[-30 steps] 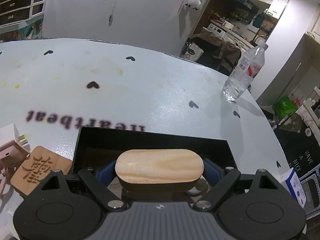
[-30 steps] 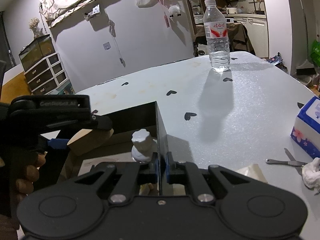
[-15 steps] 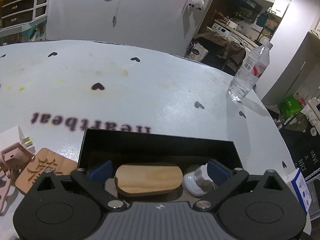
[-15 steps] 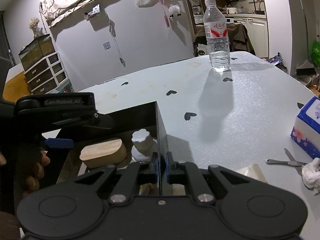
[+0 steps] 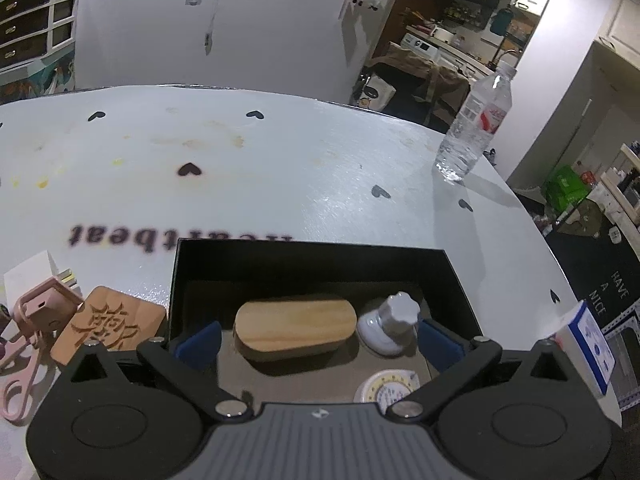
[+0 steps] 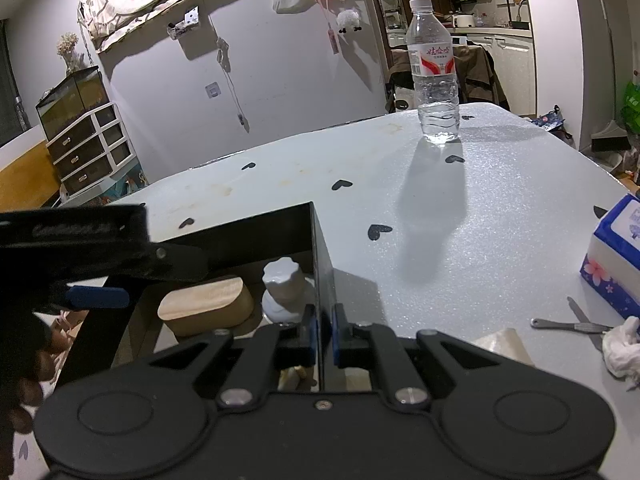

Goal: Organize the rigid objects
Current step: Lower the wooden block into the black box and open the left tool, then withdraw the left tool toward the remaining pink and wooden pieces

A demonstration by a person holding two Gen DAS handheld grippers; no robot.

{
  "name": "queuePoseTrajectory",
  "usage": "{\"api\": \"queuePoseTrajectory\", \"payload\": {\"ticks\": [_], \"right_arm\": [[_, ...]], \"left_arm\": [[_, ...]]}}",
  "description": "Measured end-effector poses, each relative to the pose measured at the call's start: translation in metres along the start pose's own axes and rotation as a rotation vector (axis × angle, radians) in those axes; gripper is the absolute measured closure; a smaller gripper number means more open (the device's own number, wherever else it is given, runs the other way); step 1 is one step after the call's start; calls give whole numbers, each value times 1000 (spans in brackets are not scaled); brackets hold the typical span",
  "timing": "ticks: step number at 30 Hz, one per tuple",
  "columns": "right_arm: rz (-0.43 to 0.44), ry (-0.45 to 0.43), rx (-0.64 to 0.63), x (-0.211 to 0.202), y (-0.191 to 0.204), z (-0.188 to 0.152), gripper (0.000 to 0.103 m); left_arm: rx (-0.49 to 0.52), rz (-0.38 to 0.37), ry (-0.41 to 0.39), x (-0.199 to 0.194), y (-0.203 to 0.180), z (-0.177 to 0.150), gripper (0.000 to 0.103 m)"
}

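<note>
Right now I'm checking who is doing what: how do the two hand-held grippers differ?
The left hand-held gripper is opening over the wooden block, which lies free in the black box; the right hand-held gripper is shut, pinching the box's wall. The left holds nothing; the right steadies the box. Both are black with blue pads.

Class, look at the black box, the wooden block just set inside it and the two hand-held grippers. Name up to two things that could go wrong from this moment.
1. The left hand-held gripper is opening, its pads straddling the wooden block and the white knobbed bottle; pulling back carelessly could tip the bottle.
2. The right hand-held gripper is shut on the black box wall; a tug could shift the box and its contents.
</note>
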State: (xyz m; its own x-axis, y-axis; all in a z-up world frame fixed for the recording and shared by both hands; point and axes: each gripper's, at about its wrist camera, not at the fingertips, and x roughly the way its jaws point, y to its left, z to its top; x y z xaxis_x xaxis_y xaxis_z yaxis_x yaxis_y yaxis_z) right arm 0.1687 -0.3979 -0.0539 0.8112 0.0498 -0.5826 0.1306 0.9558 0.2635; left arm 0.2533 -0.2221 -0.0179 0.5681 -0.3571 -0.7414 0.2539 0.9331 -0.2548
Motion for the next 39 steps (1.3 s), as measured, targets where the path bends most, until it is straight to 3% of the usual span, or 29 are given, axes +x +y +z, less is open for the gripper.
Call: {"api": "queuePoseTrajectory", "payload": {"ticks": [29,39], "right_arm": [[-61,7,-44,1,11,-1,98],[-82,6,-47,1,15,-1,98]], "left_arm": [[173,-68,-85,-75,19,-53,0],[115,-34,-163,-89,61,-65,0]]}}
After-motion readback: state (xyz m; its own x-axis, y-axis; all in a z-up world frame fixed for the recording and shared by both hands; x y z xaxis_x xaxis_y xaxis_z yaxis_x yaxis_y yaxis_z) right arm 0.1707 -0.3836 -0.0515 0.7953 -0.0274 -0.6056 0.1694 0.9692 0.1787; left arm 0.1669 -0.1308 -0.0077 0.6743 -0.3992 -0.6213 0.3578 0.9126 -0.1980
